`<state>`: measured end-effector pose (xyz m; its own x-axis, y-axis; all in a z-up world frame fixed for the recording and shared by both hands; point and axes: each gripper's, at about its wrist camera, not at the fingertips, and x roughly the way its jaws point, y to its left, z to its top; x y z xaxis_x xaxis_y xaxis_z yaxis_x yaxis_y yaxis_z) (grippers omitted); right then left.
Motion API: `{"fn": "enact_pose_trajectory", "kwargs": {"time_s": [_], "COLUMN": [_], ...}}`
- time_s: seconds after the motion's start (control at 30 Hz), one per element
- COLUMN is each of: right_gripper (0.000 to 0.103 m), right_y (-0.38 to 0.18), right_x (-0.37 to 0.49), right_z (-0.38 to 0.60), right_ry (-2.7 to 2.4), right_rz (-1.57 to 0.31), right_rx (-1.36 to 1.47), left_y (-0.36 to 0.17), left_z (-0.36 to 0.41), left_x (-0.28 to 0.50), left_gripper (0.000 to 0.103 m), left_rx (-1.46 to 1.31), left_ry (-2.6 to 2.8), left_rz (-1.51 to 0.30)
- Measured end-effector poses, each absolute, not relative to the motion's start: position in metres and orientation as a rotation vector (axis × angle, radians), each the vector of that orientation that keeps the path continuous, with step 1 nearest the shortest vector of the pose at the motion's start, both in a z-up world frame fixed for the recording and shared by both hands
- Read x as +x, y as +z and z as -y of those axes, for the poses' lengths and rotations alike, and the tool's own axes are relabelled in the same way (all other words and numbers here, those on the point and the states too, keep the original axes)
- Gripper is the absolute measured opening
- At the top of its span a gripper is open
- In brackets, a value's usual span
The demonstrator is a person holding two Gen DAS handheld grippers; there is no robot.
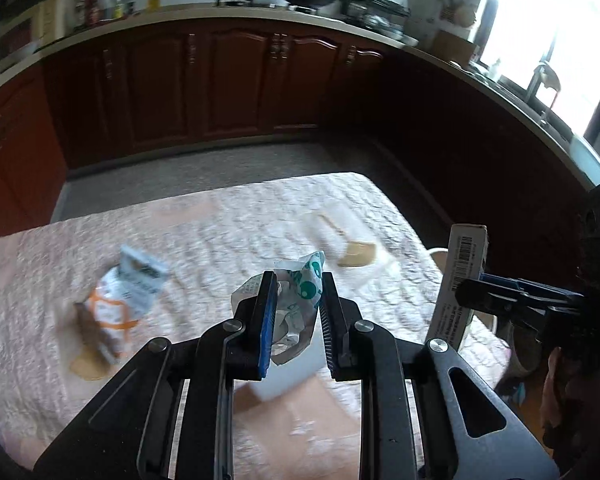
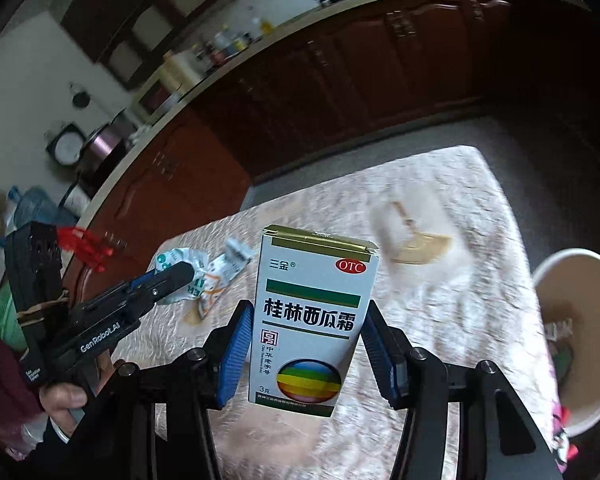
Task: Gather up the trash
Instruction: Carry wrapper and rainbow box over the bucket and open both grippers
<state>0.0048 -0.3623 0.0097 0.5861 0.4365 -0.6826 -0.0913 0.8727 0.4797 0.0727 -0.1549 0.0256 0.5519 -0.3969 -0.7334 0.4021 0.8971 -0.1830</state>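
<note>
My left gripper point(image 1: 298, 300) is shut on a crumpled white and green wrapper point(image 1: 300, 304) and holds it above the table; the gripper also shows in the right wrist view point(image 2: 180, 276). My right gripper point(image 2: 306, 328) is shut on a white medicine box point(image 2: 314, 320) with green bars and a rainbow circle, held upright above the table; the box also shows in the left wrist view point(image 1: 460, 280). A torn white and orange packet point(image 1: 120, 304) lies on the table at the left. A paper bucket point(image 2: 576, 340) with trash inside stands at the table's right edge.
The table point(image 1: 220, 224) has a pale pink quilted cloth. A tan wedge-shaped scrap point(image 1: 356, 254) lies at the far right of it, and a round tan patch point(image 1: 86, 366) lies by the packet. Dark red kitchen cabinets point(image 1: 220, 88) line the room behind.
</note>
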Motion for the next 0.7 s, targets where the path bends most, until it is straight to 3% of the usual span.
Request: {"fn": "enact_pose_trajectory", "kwargs": {"time_s": [0.7], "right_gripper": [0.052], "right_y": [-0.005], "right_x": [-0.057], "right_z": [0.513], "right_ry": [-0.025], "right_rz": [-0.846], "right_rx": [0.52], "left_y": [0.0], "left_z": [0.327], "left_x": [0.063], "left_gripper": [0.018], "left_rx": [0.119], "left_ry": [-0.733], "left_rz": [-0.933]}}
